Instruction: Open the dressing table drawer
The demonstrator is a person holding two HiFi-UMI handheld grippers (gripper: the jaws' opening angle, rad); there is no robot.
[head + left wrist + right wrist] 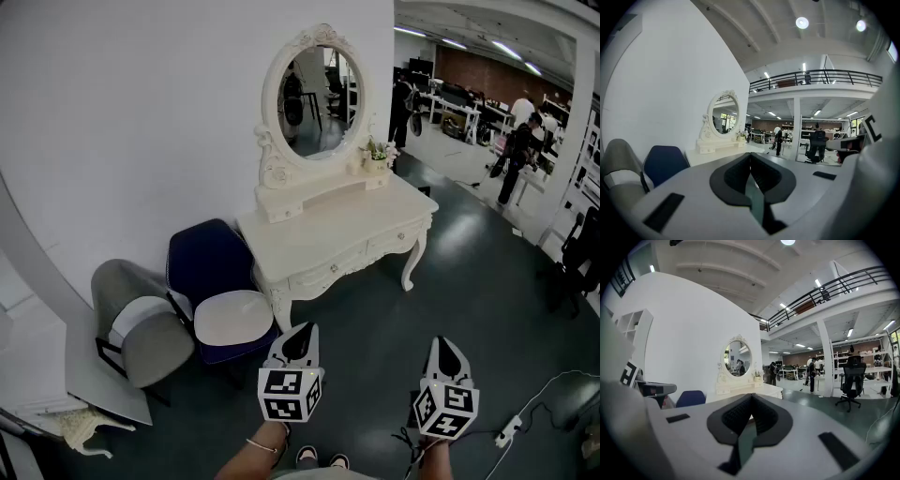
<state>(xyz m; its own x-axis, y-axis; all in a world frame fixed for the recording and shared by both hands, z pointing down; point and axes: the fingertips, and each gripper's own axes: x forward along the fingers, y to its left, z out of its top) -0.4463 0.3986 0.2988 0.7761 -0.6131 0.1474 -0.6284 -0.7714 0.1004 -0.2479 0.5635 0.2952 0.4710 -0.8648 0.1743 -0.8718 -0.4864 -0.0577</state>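
Observation:
A cream dressing table (330, 236) with an oval mirror (315, 92) stands against the white wall. Its two front drawers (330, 272) (397, 237) are closed. My left gripper (299, 341) and right gripper (446, 354) hover side by side well short of the table, above the dark floor, both pointing toward it. Each has its jaws shut with nothing between them. In the left gripper view the table (723, 151) shows far off beyond the gripper (750, 153). The right gripper view shows the table (749, 390) beyond its gripper (751, 395).
A dark blue chair (217, 281) and a grey chair (141, 323) stand left of the table. A small flower pot (379, 156) sits on the tabletop. A power strip with cable (511, 429) lies on the floor at right. People stand in the office behind (517, 155).

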